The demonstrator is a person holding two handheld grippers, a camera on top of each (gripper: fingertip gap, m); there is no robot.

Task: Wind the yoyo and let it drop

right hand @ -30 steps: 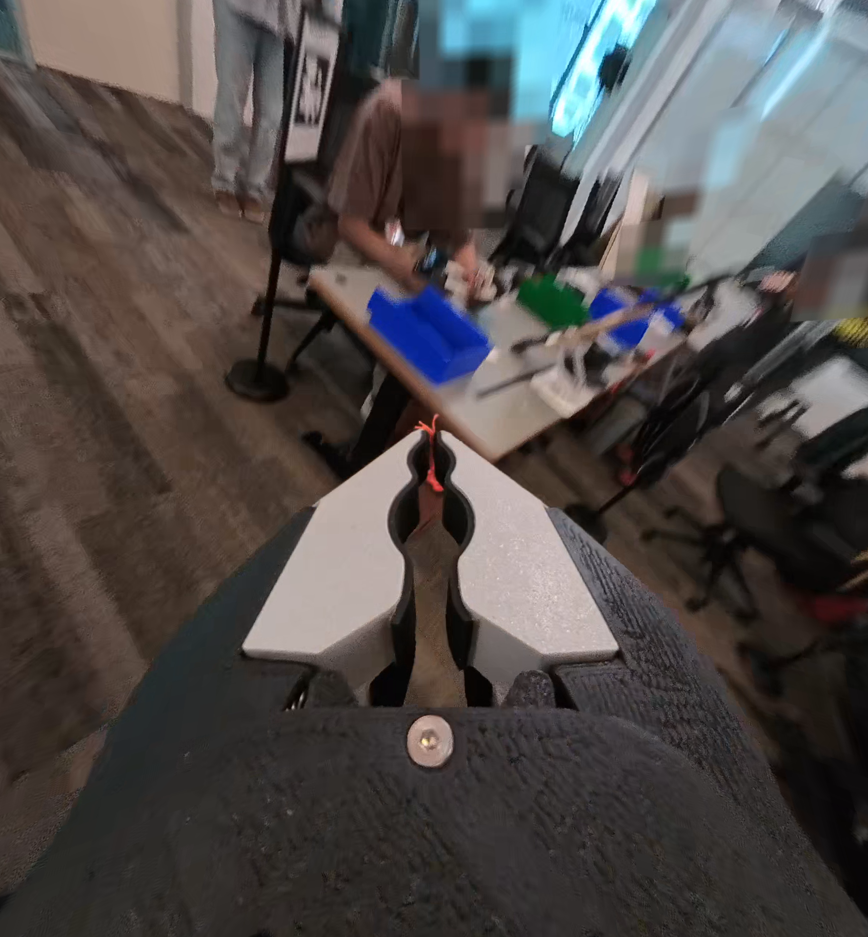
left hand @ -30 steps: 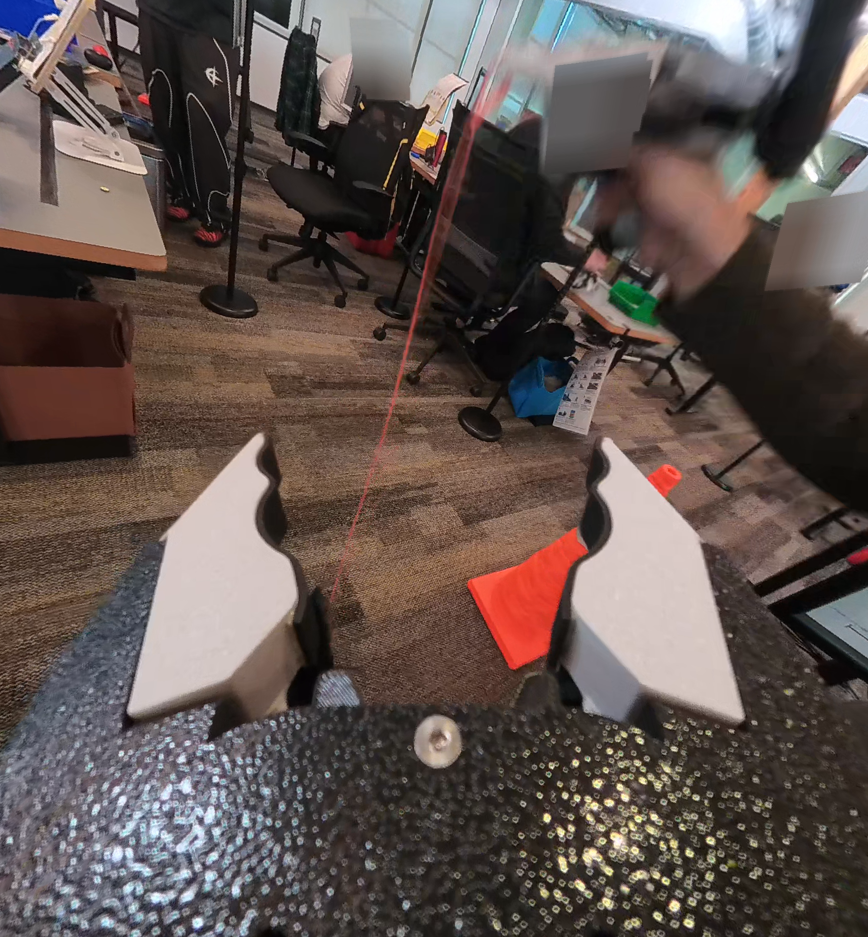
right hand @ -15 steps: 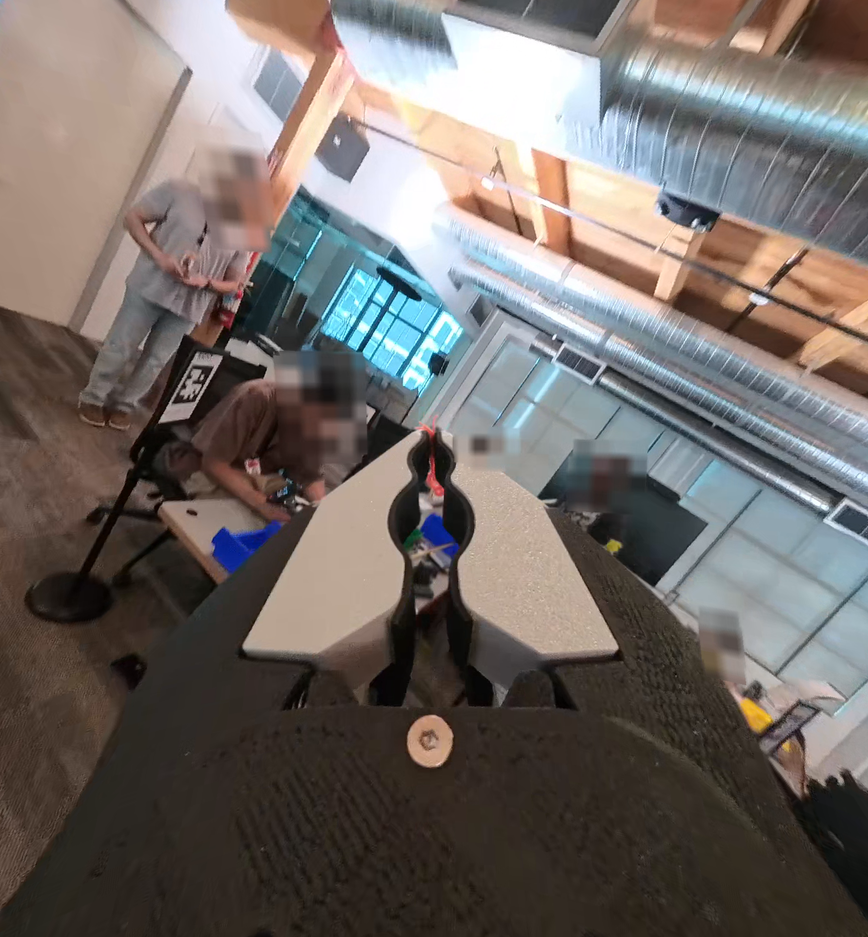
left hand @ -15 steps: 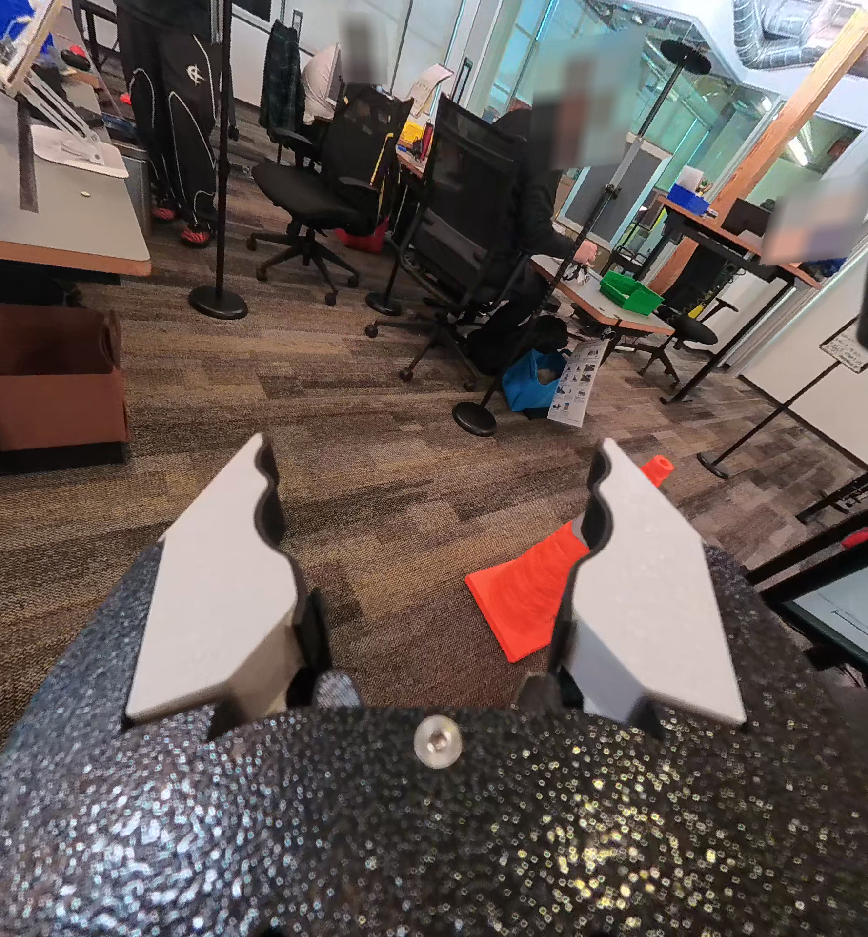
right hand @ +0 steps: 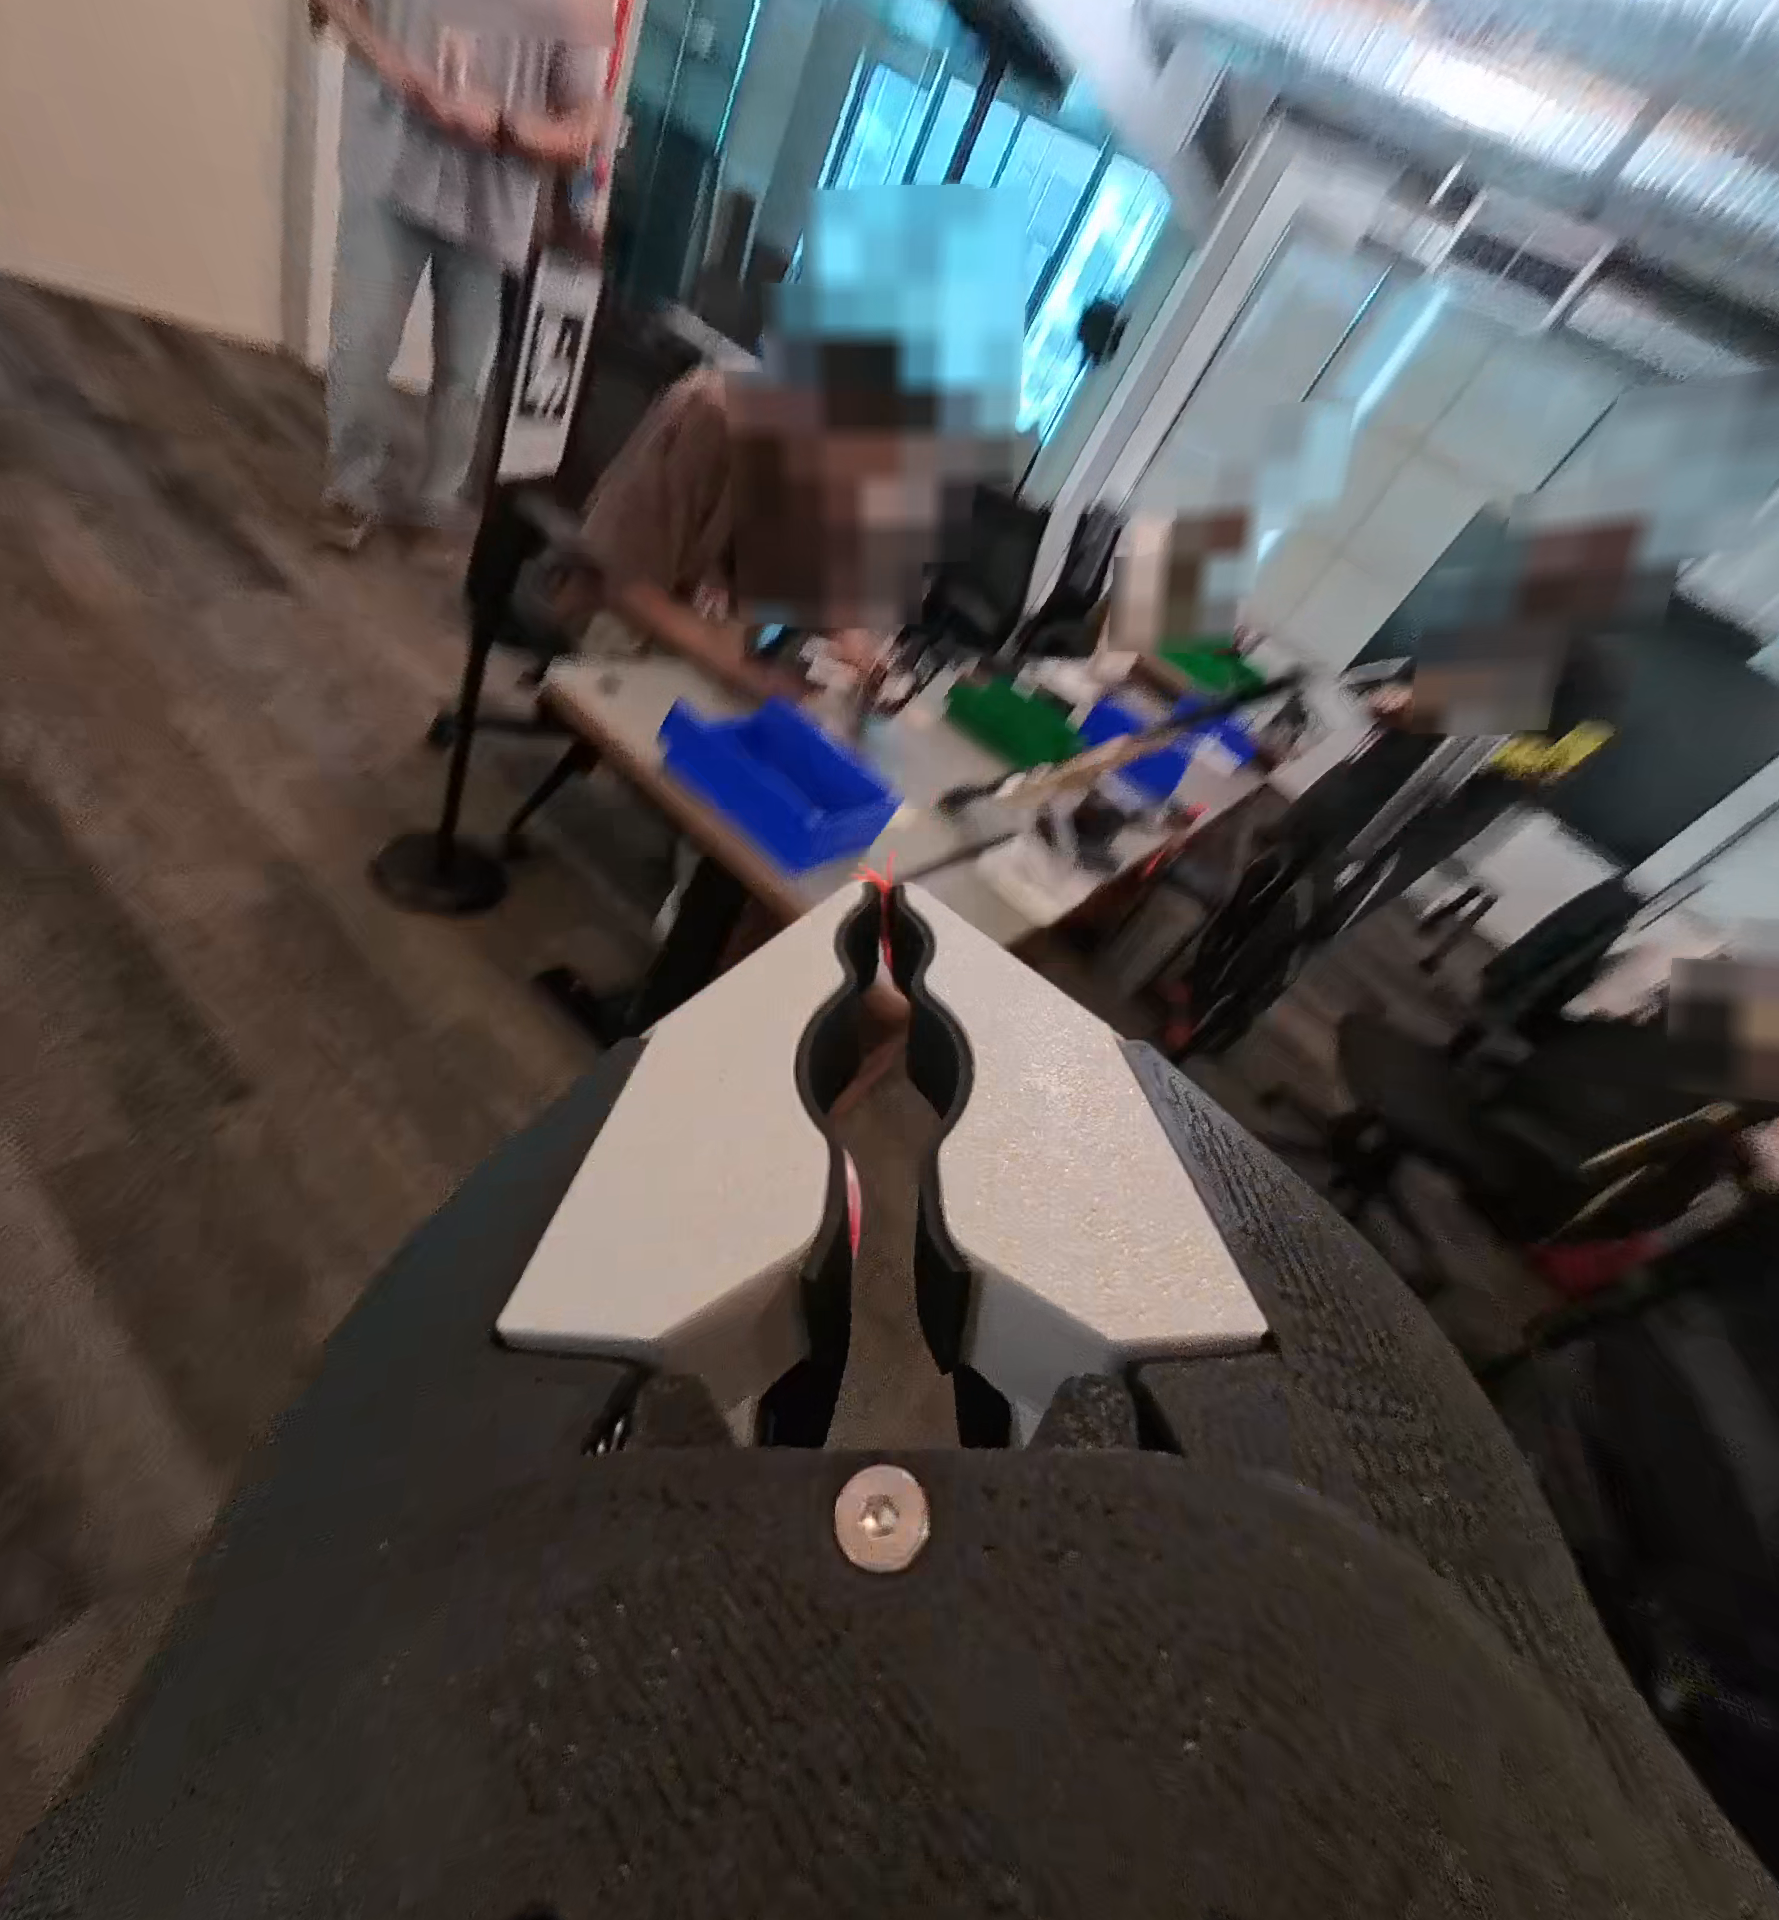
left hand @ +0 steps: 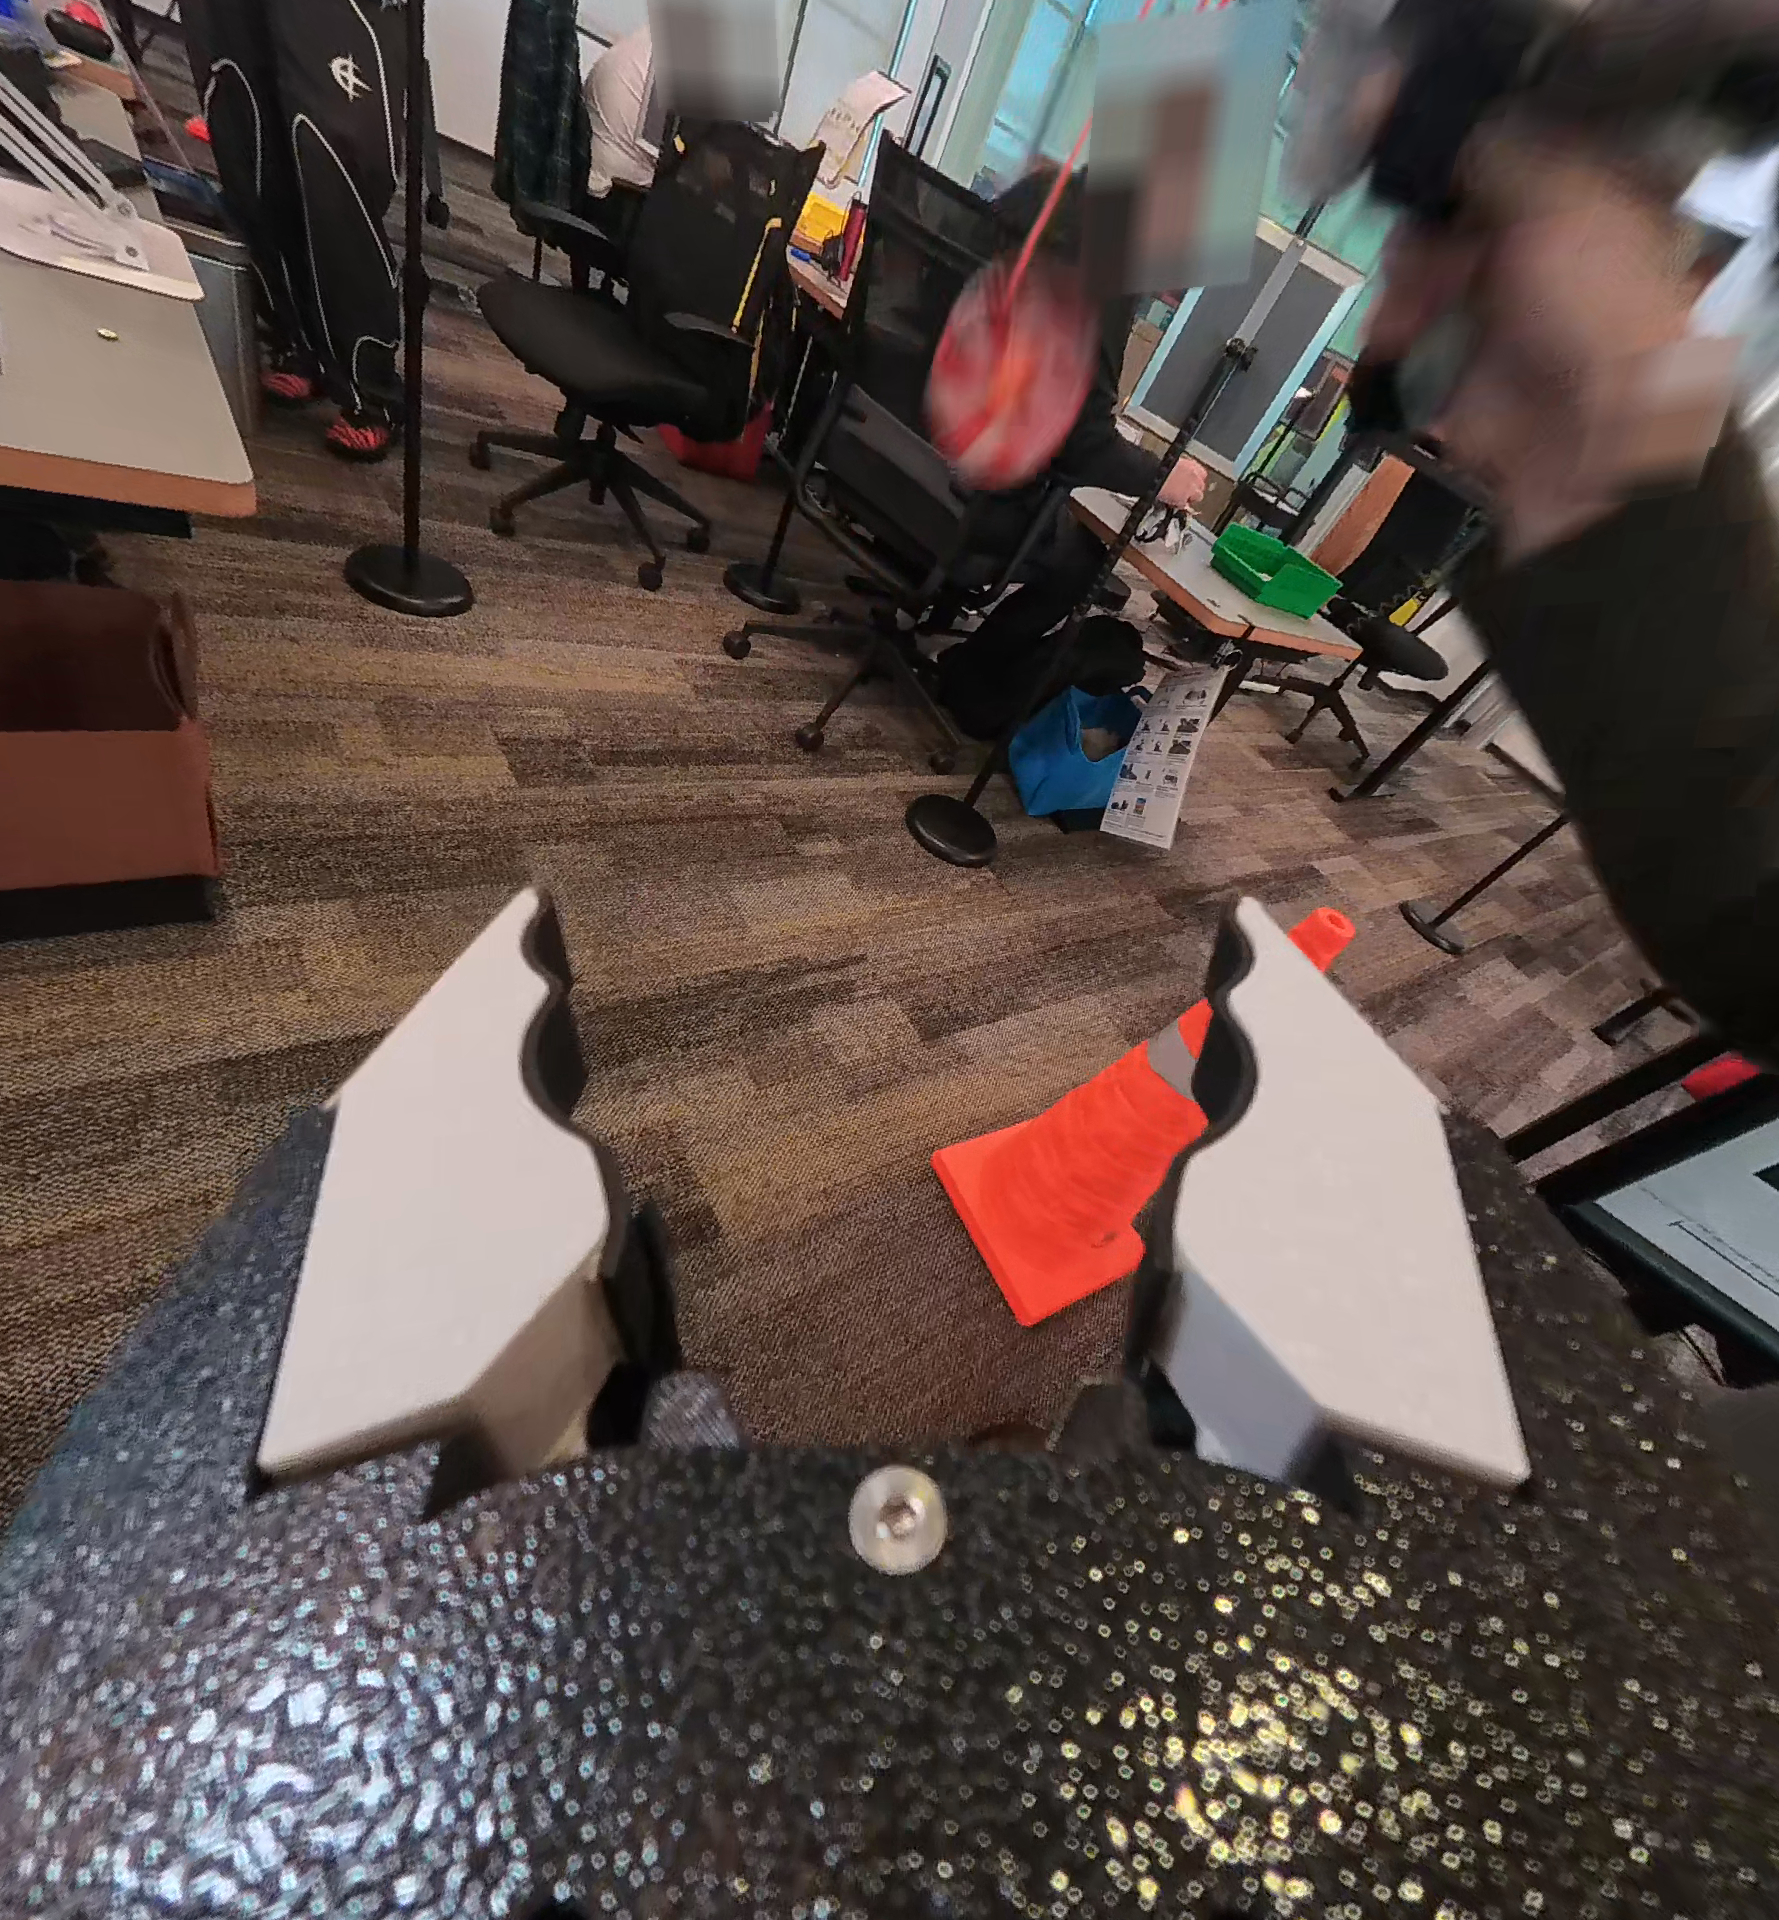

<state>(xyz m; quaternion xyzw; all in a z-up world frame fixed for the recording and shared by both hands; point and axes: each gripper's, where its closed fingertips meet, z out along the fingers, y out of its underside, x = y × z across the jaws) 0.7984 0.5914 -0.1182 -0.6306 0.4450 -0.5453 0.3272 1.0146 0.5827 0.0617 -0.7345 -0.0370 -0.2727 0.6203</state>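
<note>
A red yoyo [left hand: 1010, 374], blurred by motion, hangs in the air on a red string [left hand: 1056, 197] in the left wrist view, high above the carpet and well ahead of my left gripper [left hand: 885, 935]. The left gripper is open and empty. The string runs up to the right, toward a blurred hand and my other gripper [left hand: 1550, 343]. In the right wrist view my right gripper [right hand: 883, 899] is shut on the red string [right hand: 883, 935], whose frayed end sticks out at the fingertips. The yoyo is hidden in that view.
An orange cone [left hand: 1082, 1164] lies on the carpet below my left gripper. Office chairs [left hand: 594, 353], pole stands [left hand: 409, 582], a cardboard box [left hand: 64, 769] and tables [left hand: 64, 364] stand around. People sit and stand nearby. A table with blue bins [right hand: 771, 774] is ahead of the right gripper. My hands' fingertips stand some 30 centimetres from each other.
The right hand swung up out of the left view and has come back down. The yoyo now shows high on the string, where only the string showed a second ago.
</note>
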